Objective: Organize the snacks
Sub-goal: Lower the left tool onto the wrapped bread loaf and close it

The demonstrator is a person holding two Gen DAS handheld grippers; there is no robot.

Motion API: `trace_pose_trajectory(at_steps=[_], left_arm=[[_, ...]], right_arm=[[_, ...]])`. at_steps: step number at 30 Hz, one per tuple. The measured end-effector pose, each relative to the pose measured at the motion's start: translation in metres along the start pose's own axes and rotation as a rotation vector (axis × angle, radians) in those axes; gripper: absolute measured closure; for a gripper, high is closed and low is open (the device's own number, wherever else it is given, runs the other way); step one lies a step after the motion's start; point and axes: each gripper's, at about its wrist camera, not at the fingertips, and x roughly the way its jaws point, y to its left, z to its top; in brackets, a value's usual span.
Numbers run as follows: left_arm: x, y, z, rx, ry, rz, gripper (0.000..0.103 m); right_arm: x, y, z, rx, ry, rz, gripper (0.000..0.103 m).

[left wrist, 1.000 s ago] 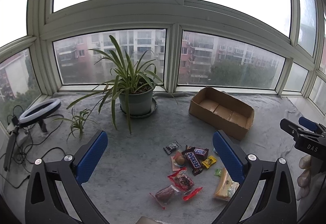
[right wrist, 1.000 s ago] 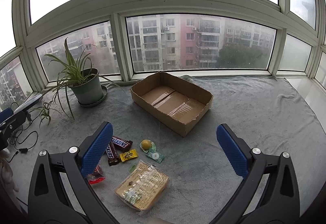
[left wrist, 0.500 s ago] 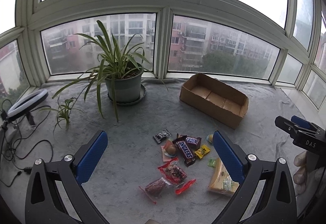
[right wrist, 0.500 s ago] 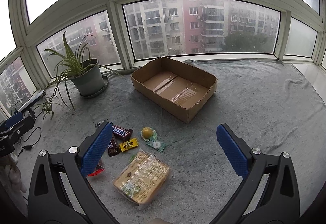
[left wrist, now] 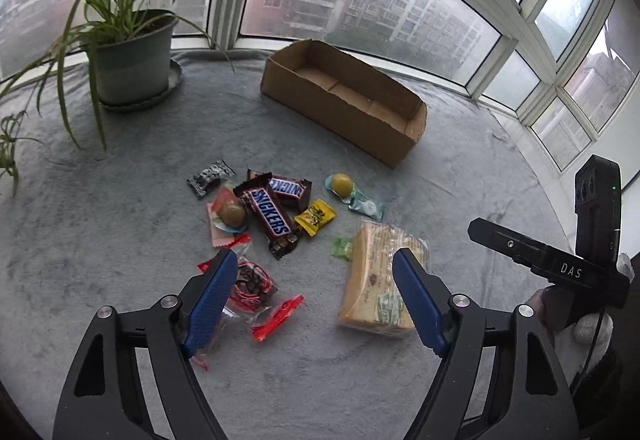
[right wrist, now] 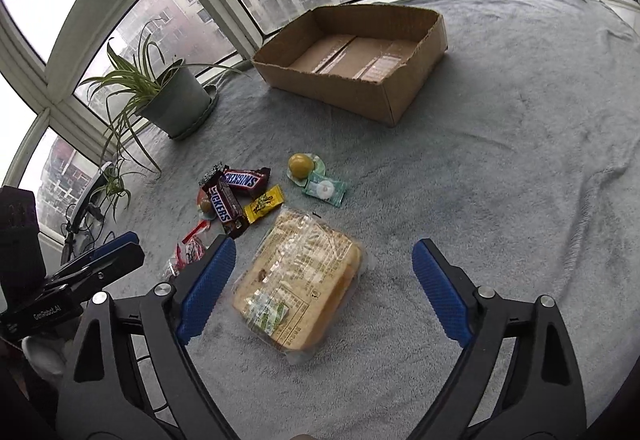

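Observation:
A pile of snacks lies on the grey blanket: two Snickers bars (left wrist: pixel 269 214) (right wrist: pixel 225 202), a yellow candy (left wrist: pixel 315 216), a round yellow sweet (left wrist: pixel 341 184) (right wrist: pixel 300 165), red-wrapped sweets (left wrist: pixel 250 284) and a wrapped sandwich (left wrist: pixel 380 286) (right wrist: pixel 298 280). An empty cardboard box (left wrist: pixel 344 96) (right wrist: pixel 356 56) stands behind them. My left gripper (left wrist: pixel 312 290) hovers over the red sweets and the sandwich's left edge, its jaws closing with nothing pressed between them. My right gripper (right wrist: pixel 324 276) hangs over the sandwich, jaws closing but clear of the wrapper.
A potted spider plant (left wrist: pixel 128 48) (right wrist: pixel 168 100) stands at the back left on a saucer. A ring light and cables (right wrist: pixel 86 200) lie at the far left. Window frames ring the blanket. The right gripper's body and a gloved hand (left wrist: pixel 588 328) show at the left view's right edge.
Both grippers have dropped and tilted down toward the snacks, which now look larger and closer. Both pairs of jaws have narrowed, the left more than the right.

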Motion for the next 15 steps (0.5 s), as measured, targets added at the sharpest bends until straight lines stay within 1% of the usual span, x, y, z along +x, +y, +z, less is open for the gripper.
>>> trace_pose_trajectory(at_steps=[1,4,5,7,8,10,14,15], left_arm=[[0.006,-0.001,-0.002,-0.002,0.022,-0.019,0.034],[0.021,-0.007,-0.006,0.007,0.080,-0.063,0.038],[0.025,-0.009,-0.008,0.011,0.099,-0.077,0.039],[0.035,-0.012,-0.012,0.012,0.134,-0.101,0.049],[0.040,-0.013,-0.013,0.013,0.151,-0.112,0.050],[0.048,-0.014,-0.015,0.017,0.178,-0.126,0.055],[0.063,-0.015,-0.014,0.006,0.217,-0.157,0.058],[0.066,-0.015,-0.015,0.005,0.223,-0.163,0.061]], right_arm=[[0.004,-0.001,-0.003,0.007,0.014,0.011,0.014],[0.015,-0.002,-0.009,0.022,0.055,0.039,0.017],[0.019,-0.003,-0.010,0.028,0.068,0.050,0.018],[0.027,-0.003,-0.013,0.039,0.098,0.069,0.027],[0.031,-0.003,-0.014,0.044,0.110,0.075,0.028],[0.037,-0.003,-0.017,0.055,0.129,0.084,0.031],[0.047,-0.006,-0.020,0.081,0.156,0.110,0.037],[0.049,-0.007,-0.020,0.088,0.162,0.115,0.039]])
